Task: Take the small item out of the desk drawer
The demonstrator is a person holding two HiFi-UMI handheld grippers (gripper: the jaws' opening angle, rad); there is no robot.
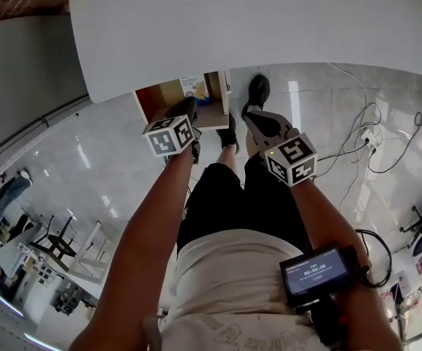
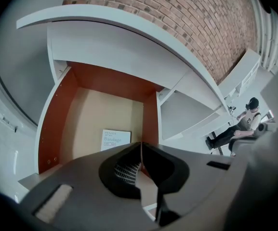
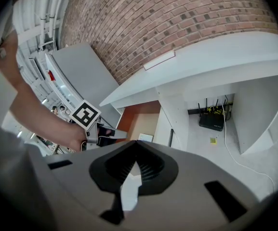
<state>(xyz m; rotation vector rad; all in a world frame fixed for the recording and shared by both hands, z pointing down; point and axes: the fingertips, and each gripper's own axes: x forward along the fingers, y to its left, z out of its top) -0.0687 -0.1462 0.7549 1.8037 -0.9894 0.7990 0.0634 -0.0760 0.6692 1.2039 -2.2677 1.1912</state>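
Currently standing at a white surface (image 1: 269,28) with a brick wall (image 2: 201,23) behind it. Looking steeply down onto an open drawer (image 1: 156,97) just under the near edge, with red-brown walls and a tan bottom.

Holding the left tongs (image 1: 186,110) right above that drawer, angled down into it, with tips pinched fully together and nothing gripped. Holding the right tongs (image 1: 254,119) just to the right of the drawer, over the floor, likewise closed tip to tip on nothing.

Seeing, along the left tongs (image 2: 140,144), a small white box (image 2: 115,139) flat on the drawer bottom, toward the right side, with "Bandage" printed on it. Not touching it with either tool. Catching the same box (image 3: 146,137) along the right tongs (image 3: 136,142) too, past the left tongs and the bare forearm behind them.

Also noting a black router (image 3: 211,121) on the floor under the surface, plus cables (image 1: 357,93) and a white power strip (image 1: 368,136) off to the right on pale tiles (image 1: 108,167).

Wearing black shorts (image 1: 225,203), a pale shirt (image 1: 225,269), dark shoes (image 1: 258,90), and a small screen (image 1: 314,270) strapped at the right wrist. Far off, in the left gripper view, glimpsing a seated person (image 2: 242,124).
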